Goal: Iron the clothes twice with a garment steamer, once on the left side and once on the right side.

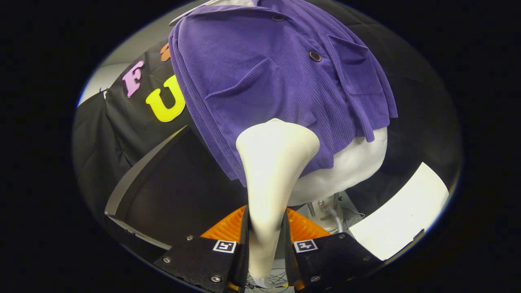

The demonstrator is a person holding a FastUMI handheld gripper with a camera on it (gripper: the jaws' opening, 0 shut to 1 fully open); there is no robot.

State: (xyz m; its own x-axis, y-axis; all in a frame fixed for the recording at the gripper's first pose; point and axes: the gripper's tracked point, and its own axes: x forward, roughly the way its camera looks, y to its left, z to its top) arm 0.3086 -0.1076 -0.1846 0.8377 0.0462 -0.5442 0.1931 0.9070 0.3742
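Gripper view: gripper point(265, 228) jaws clamped on garment steamer point(273, 162) handle; we judge it rigid, light. Head apparently touching soft purple jacket point(260, 73) hem.

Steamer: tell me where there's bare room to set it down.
The gripper is shut on the steamer. Bare room: the pale surface right of the mannequin, and the dark panel left of it. The stand and cable under the purple jacket are crowded.

The gripper point(265, 232) clamps both fingers on the cream garment steamer's point(273, 162) handle; its wide head rises just ahead, against the lower hem of a purple jacket point(260, 81) (buttoned, on a white mannequin point(354, 167)).
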